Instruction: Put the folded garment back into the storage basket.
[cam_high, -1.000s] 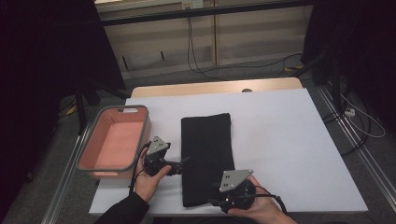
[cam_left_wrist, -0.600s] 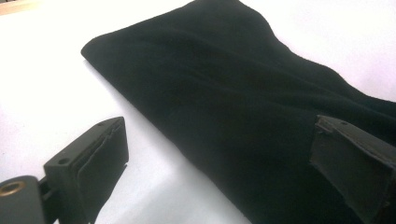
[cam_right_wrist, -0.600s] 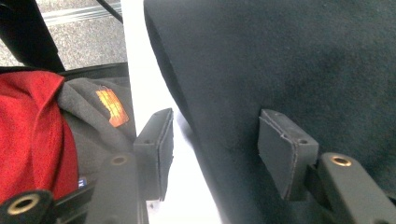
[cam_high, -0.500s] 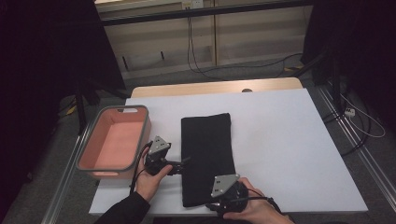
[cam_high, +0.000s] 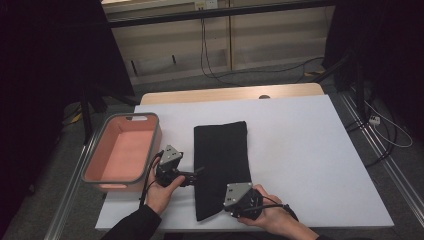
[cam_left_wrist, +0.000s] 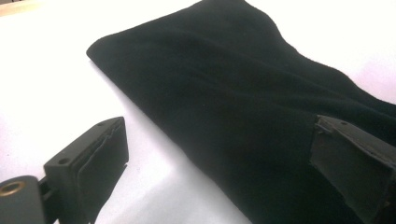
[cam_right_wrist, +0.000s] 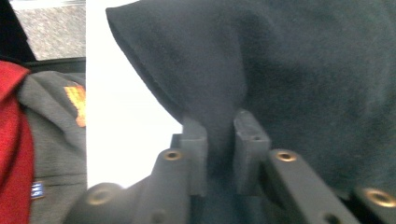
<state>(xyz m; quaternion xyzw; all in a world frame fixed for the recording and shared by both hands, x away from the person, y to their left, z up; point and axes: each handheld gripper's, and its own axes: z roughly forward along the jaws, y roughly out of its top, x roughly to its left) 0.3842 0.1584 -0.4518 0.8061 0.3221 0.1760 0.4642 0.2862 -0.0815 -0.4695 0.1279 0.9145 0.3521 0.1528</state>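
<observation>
A black cloth (cam_high: 221, 155) lies folded in a long strip on the white table (cam_high: 310, 150). My right gripper (cam_high: 231, 204) is at the strip's near end, shut on a raised fold of the cloth (cam_right_wrist: 280, 70); its jaws (cam_right_wrist: 219, 140) pinch the fabric between them. My left gripper (cam_high: 195, 176) lies at the strip's left edge and points toward it. In the left gripper view the left gripper (cam_left_wrist: 219, 135) is open, one jaw over the white table and the other over the cloth (cam_left_wrist: 233, 102), holding nothing.
A pink tub with a grey rim (cam_high: 156, 135) stands empty at the table's left side, just behind my left hand. The person's grey and red clothing (cam_right_wrist: 42, 140) shows beyond the table's near edge. Cables run on the floor behind and to the right.
My right gripper has shifted a little to the left along the cloth's near end. The left gripper has stayed at the cloth's left edge.
</observation>
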